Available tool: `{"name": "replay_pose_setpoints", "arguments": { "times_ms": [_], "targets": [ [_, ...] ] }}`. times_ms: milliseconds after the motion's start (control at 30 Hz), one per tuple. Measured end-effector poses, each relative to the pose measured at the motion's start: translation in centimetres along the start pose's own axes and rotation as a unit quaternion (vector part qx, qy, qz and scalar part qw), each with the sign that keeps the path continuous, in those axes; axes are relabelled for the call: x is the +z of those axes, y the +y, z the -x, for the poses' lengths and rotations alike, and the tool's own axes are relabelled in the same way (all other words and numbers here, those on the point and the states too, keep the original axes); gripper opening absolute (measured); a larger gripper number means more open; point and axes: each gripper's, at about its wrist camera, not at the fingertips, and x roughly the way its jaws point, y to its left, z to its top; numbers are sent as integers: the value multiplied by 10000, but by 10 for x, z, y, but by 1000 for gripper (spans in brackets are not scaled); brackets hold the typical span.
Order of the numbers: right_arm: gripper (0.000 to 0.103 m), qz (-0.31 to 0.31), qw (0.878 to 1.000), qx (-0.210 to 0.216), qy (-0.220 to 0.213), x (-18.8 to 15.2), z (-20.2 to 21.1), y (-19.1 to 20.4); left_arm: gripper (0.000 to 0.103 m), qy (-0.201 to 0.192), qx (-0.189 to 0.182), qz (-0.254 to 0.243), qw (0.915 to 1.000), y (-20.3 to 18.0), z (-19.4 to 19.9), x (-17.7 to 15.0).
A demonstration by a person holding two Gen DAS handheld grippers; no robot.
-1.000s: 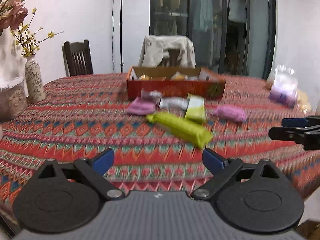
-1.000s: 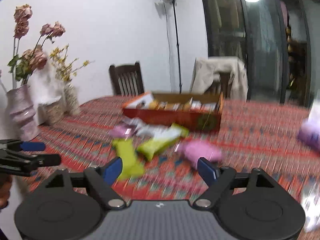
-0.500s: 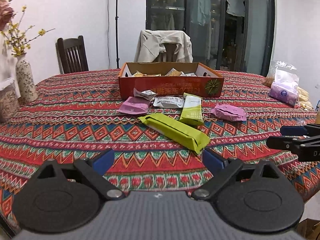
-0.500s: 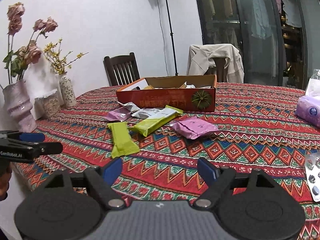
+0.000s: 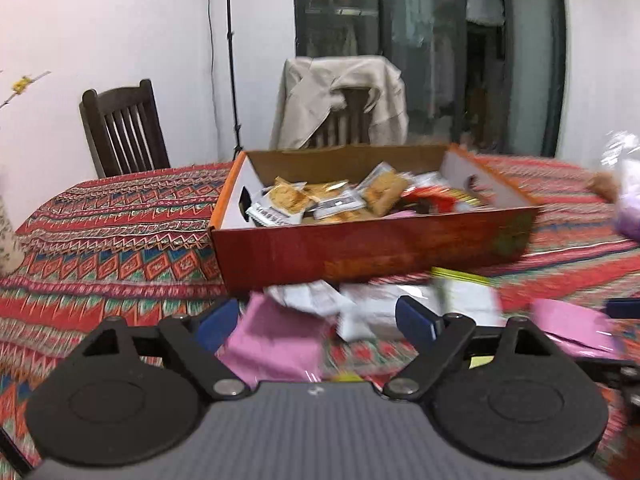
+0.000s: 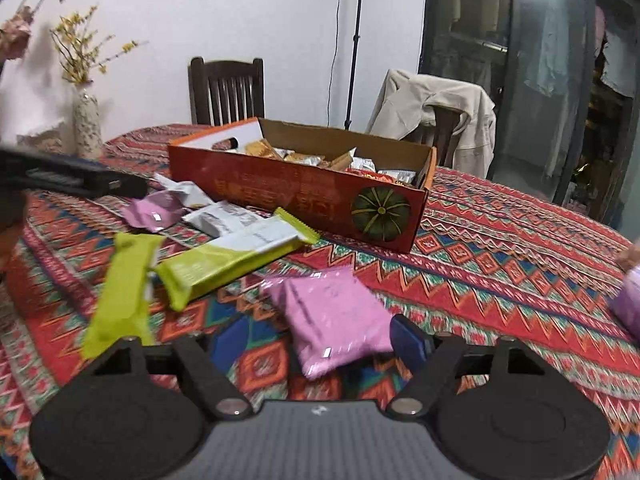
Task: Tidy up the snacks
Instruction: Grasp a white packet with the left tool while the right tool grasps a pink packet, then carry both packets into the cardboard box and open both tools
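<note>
An orange cardboard box [image 5: 372, 248] [image 6: 304, 200] holding several snack packets stands on the patterned tablecloth. Loose snacks lie in front of it. My left gripper [image 5: 316, 326] is open, low over a pink packet [image 5: 276, 340] and white wrappers [image 5: 316, 298]. My right gripper [image 6: 320, 342] is open, with its jaws on either side of another pink packet [image 6: 332, 312]. Two long green bars [image 6: 236, 258] [image 6: 122, 292], a small pink packet [image 6: 154, 210] and a white wrapper [image 6: 224, 218] lie to its left. The left gripper's body [image 6: 72, 176] shows at the right wrist view's left edge.
A flower vase [image 6: 86, 120] stands at the table's far left. Two chairs stand behind the table, one dark wooden [image 5: 122, 128], one draped with a beige jacket [image 5: 344, 100]. A purple bag [image 6: 628, 304] lies at the right.
Both grippers have moved forward and down towards the snacks by the box. The left now hovers over a pink packet; the right's open jaws now flank the other pink packet.
</note>
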Motion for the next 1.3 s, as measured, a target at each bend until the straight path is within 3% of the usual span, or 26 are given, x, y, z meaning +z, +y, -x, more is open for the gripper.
{"name": "replay_pose_setpoints", "arguments": {
  "times_ms": [100,167,333,467,567,733,867,1167,1300],
  "targets": [
    [71,-75,9999,2,81,8,-20,-6,81,170,56,26,9998,8,-33,6],
    [71,-114,9999,17,92,10,-29,-10,59,268,-37,69,9996,13,-45,6],
    [69,-285,9993,157,158,10,-42,-19,50,261,-293,-129,9991,12,-45,1],
    [69,-265,9993,148,219,7,-49,-18,48,248,-301,-150,9991,8,-32,-1],
    [60,-249,9993,155,236,6,-44,-14,48,42,-360,87,9993,12,2,-4],
    [60,-198,9992,222,283,-6,-22,-3,48,-178,-517,591,9968,23,63,-19],
    [60,-383,9985,281,261,-19,1,3,48,-263,-488,572,9968,23,92,-28],
    [60,-414,9988,245,-11,-15,30,14,48,-486,-669,637,9945,25,109,-23],
    [60,-348,9985,327,-283,9,36,7,48,-655,-776,507,9935,28,88,7]
  ]
}}
